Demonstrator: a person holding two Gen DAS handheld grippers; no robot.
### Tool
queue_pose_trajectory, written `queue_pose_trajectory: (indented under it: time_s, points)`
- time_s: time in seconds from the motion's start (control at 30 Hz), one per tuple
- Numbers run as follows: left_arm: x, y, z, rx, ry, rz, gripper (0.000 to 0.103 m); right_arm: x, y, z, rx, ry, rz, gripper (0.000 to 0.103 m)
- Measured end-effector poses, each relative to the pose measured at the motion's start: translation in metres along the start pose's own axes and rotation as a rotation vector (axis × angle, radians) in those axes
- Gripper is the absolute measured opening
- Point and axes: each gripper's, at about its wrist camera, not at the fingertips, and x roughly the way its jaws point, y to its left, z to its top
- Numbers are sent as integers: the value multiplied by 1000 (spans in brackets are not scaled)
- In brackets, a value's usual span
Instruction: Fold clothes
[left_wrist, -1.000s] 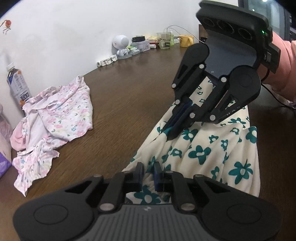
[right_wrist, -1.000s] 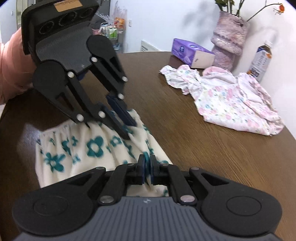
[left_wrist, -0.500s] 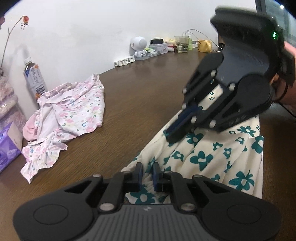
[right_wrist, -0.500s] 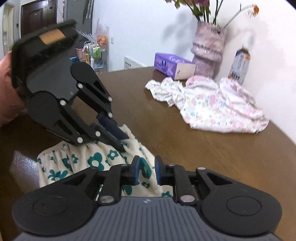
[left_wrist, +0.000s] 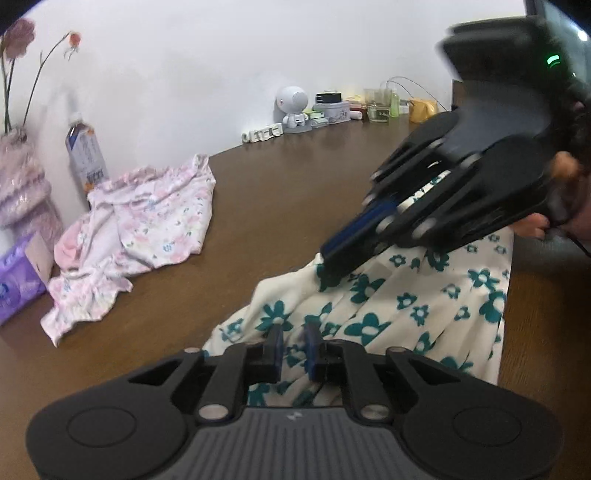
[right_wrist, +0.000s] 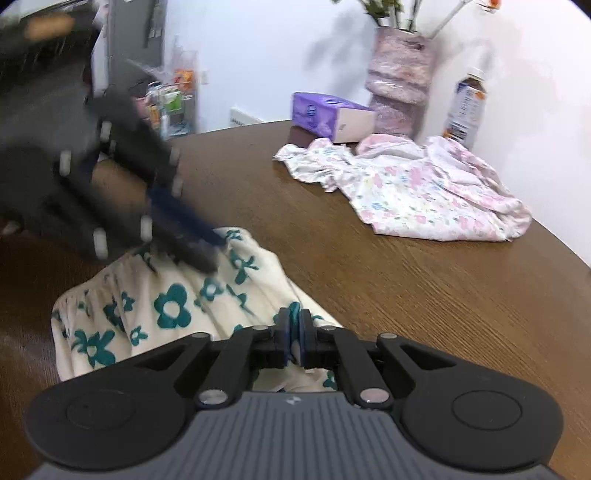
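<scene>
A cream garment with teal flowers (left_wrist: 424, 306) lies bunched on the brown table (left_wrist: 277, 206). In the left wrist view, my left gripper (left_wrist: 293, 343) sits low at its near edge, shut on a fold of cloth. My right gripper (left_wrist: 327, 264) comes in from the upper right, held by a hand, with its tip on the garment's far edge. In the right wrist view, the right gripper (right_wrist: 293, 325) has teal-printed cloth of the cream garment (right_wrist: 166, 306) between its pads as the jaws are closing. The blurred left gripper (right_wrist: 208, 258) pinches the gathered edge.
A crumpled pink floral garment (right_wrist: 424, 192) lies further along the table. Behind it stand a purple tissue box (right_wrist: 328, 116), a fuzzy pink vase (right_wrist: 400, 81) and a drink bottle (right_wrist: 465, 107). A white robot figurine (left_wrist: 293, 107) and a yellow mug (left_wrist: 421, 110) line the far wall.
The right gripper's jaws stood slightly apart half a second ago and are now together on the cloth. Both grippers have rolled and shifted, lifting the garment's edge; the vase has come into view.
</scene>
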Motion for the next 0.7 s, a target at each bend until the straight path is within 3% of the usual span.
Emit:
queue_pose_trajectory:
  time_s: [0.1,0.2,0.33,0.43,0.6,0.7]
  points:
    - [2,-4,1,16,2,9,10,-28,-6,1,141,-101,84,6]
    - [1,-3,0,8,-1,12,10,-49,11,-1,108,-136,76,10]
    - [-16,-6,0,-1,-50,71,15,-39,26,-12,88,-63,59,12]
    - [-39,-12,-3,-7,-82,53,15,-25,32,-24,67,-29,34,11]
    - [-37,-25,-16,-5,-6,51,15,-25,35,-30,64,-47,29,11]
    - [-33,-31,-20,5,-13,71,14,-26,36,-30,59,-51,26,11]
